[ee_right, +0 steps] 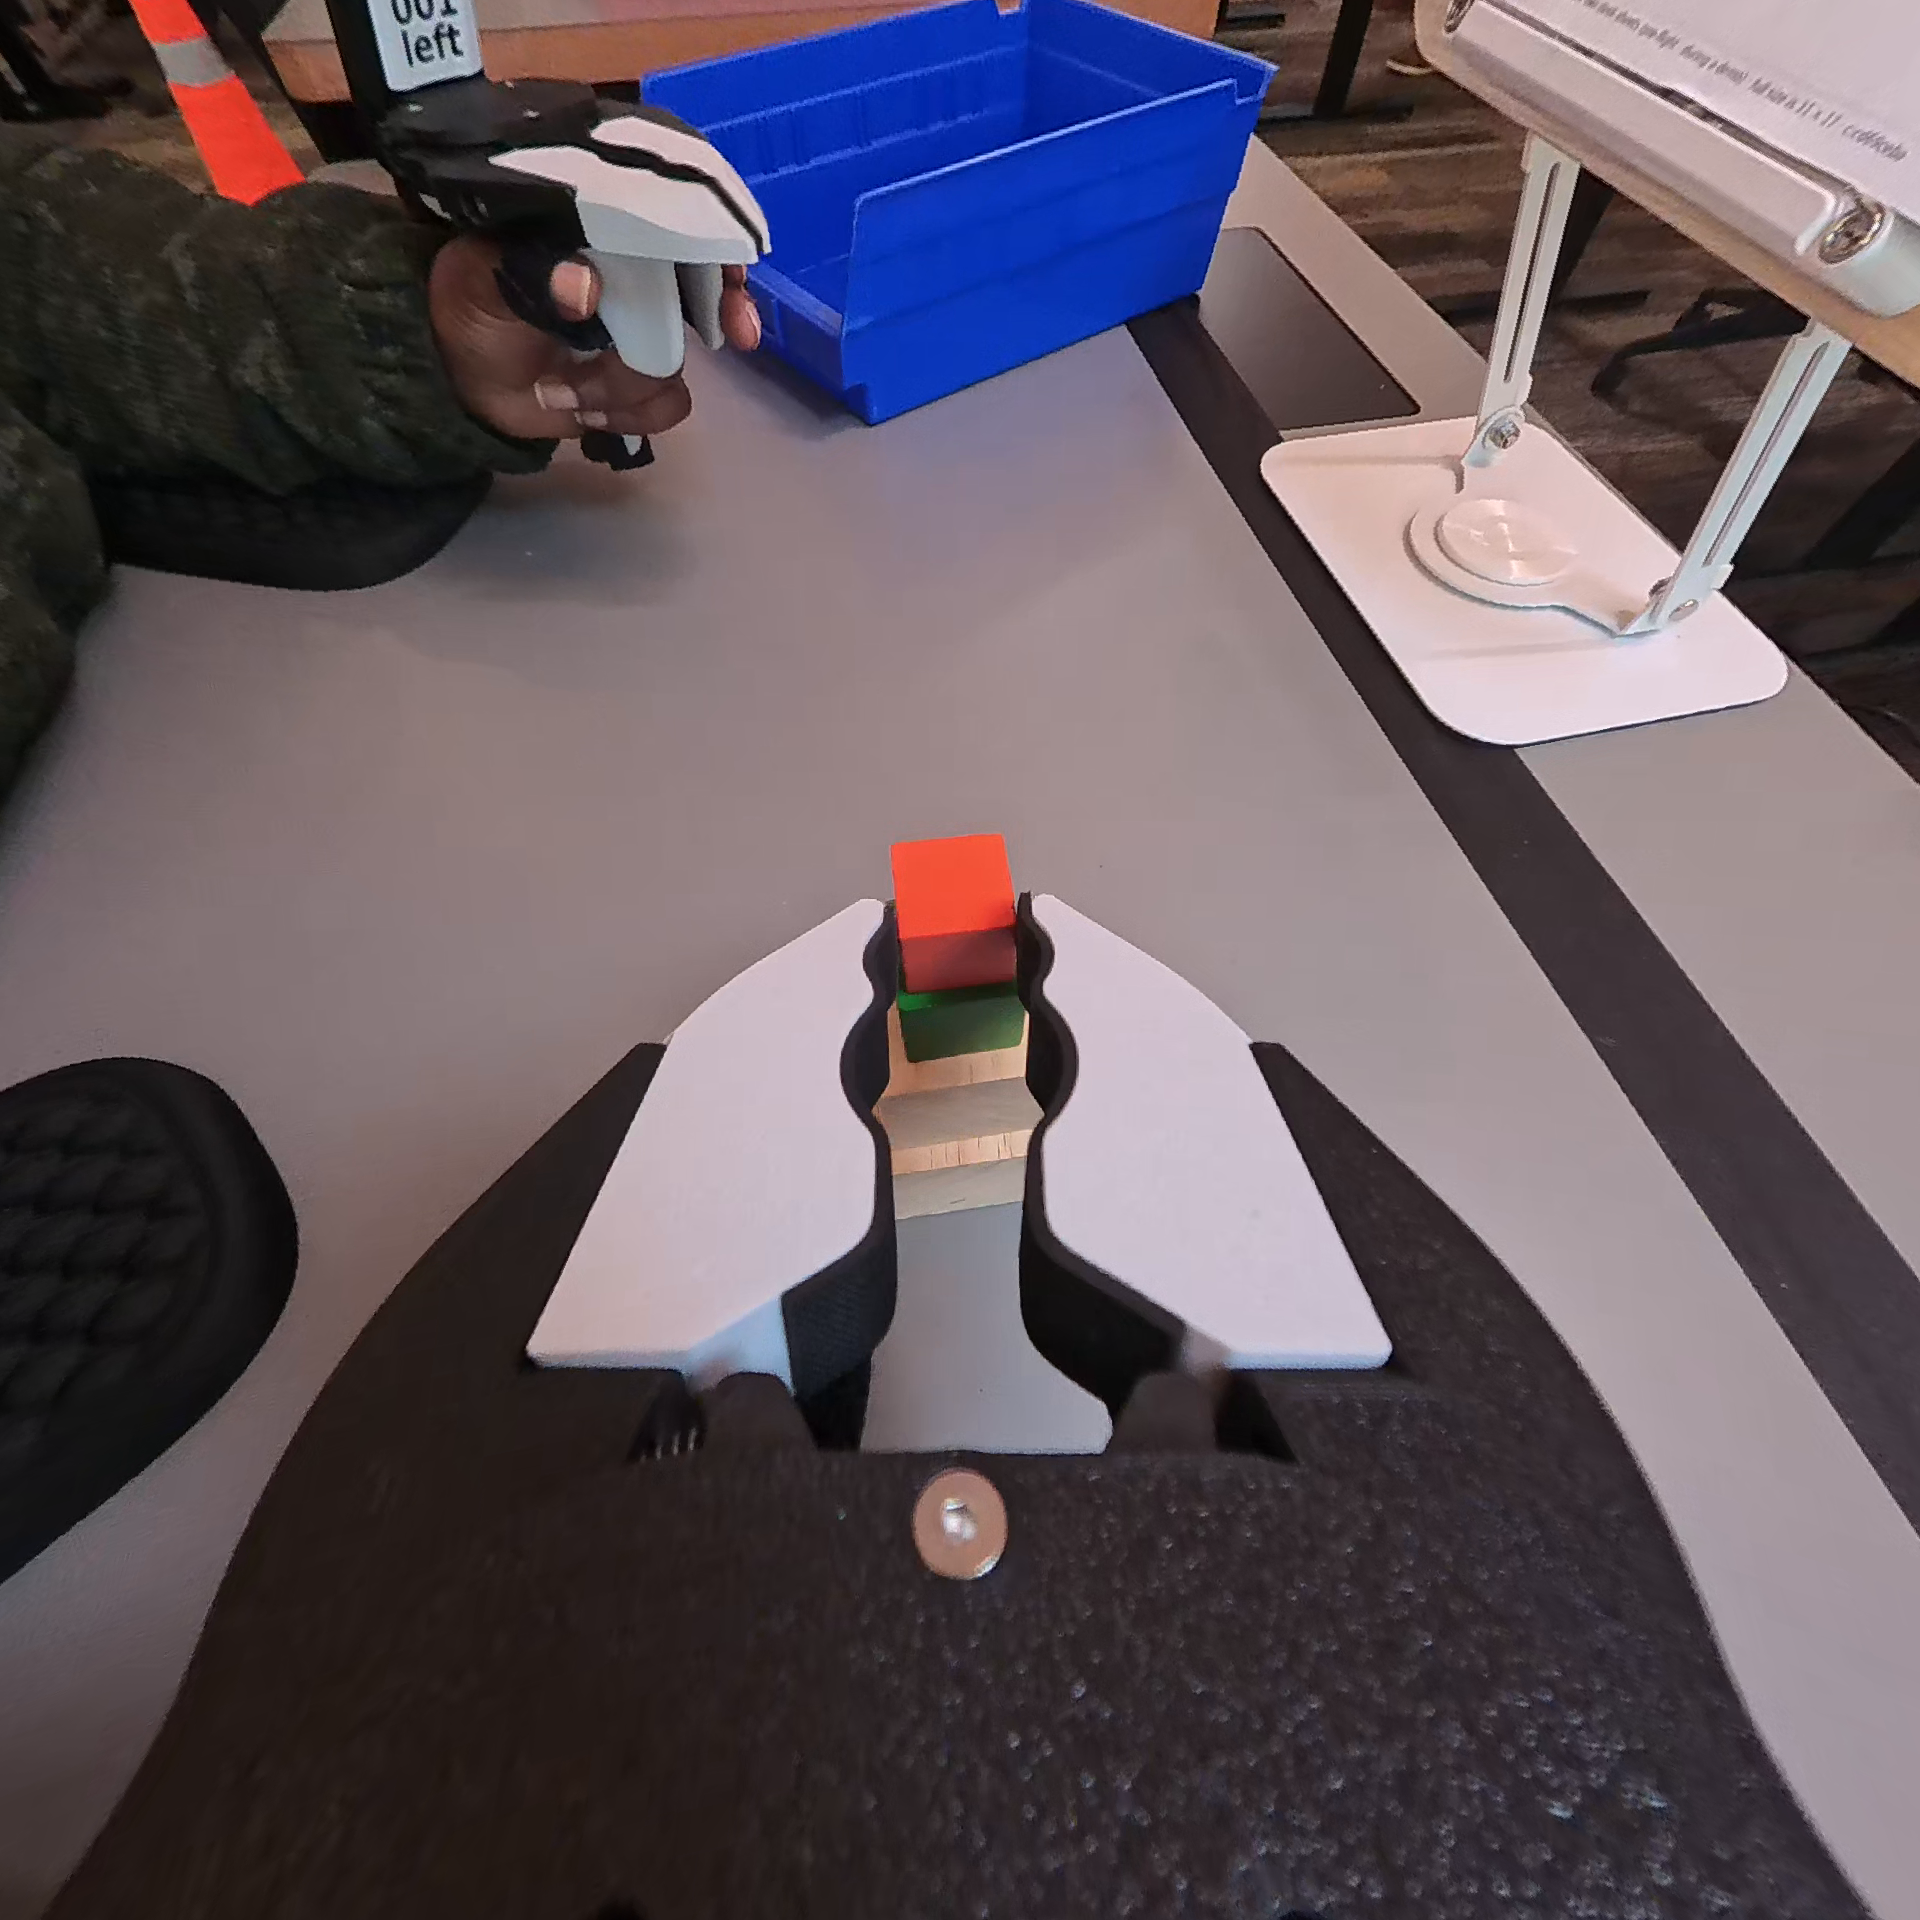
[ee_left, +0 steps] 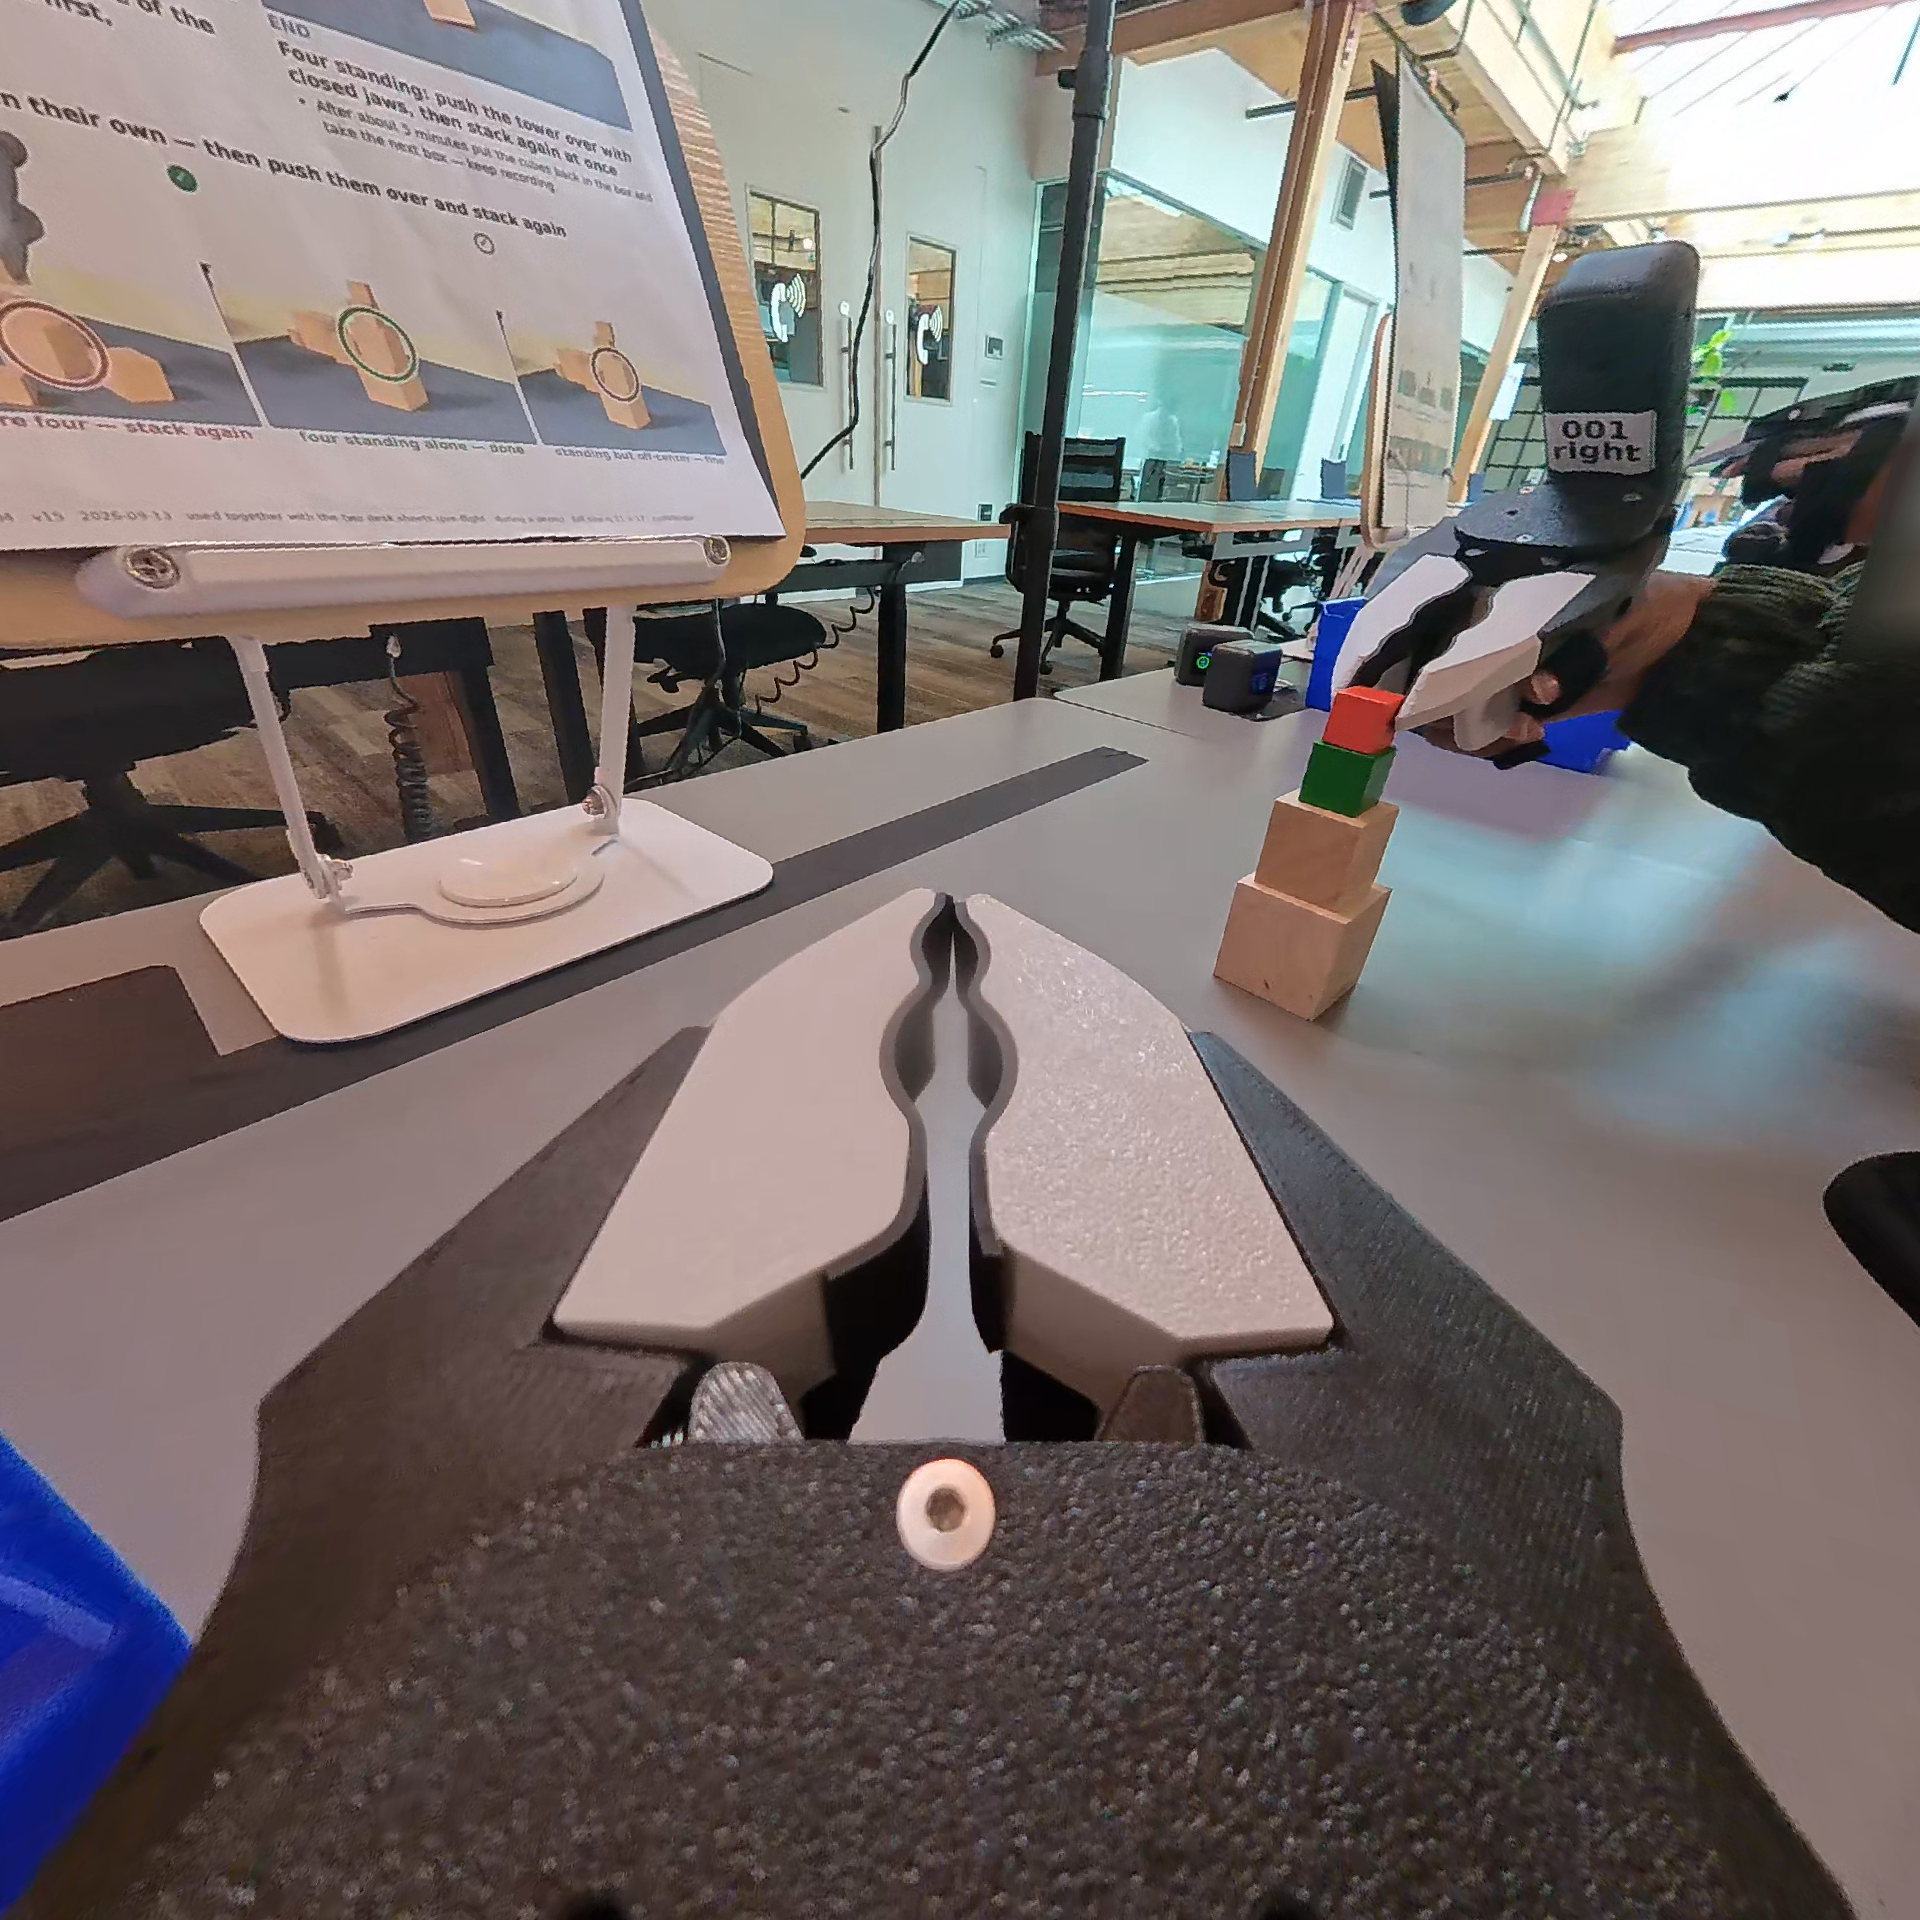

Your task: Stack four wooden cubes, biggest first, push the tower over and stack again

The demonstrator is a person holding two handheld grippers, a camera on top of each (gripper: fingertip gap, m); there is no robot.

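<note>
Four cubes stand stacked on the grey table (ee_right: 520,831): two plain wood, a green cube (ee_left: 1347,777), a red cube (ee_right: 952,894) on top. Right gripper (ee_right: 954,914) clamps the red cube, both pads pressing its sides. Left gripper (ee_left: 951,914) is clenched on nothing, well apart from the stack. Blue bin (ee_right: 987,208) and white stand (ee_right: 1507,582) sit off to the sides, obstructing nothing.

The right gripper (ee_right: 954,920) tilts down over the red cube (ee_right: 951,883), pads pressed on its sides. The left gripper (ee_left: 951,909), well apart from that cube, has fingertips touching.
</note>
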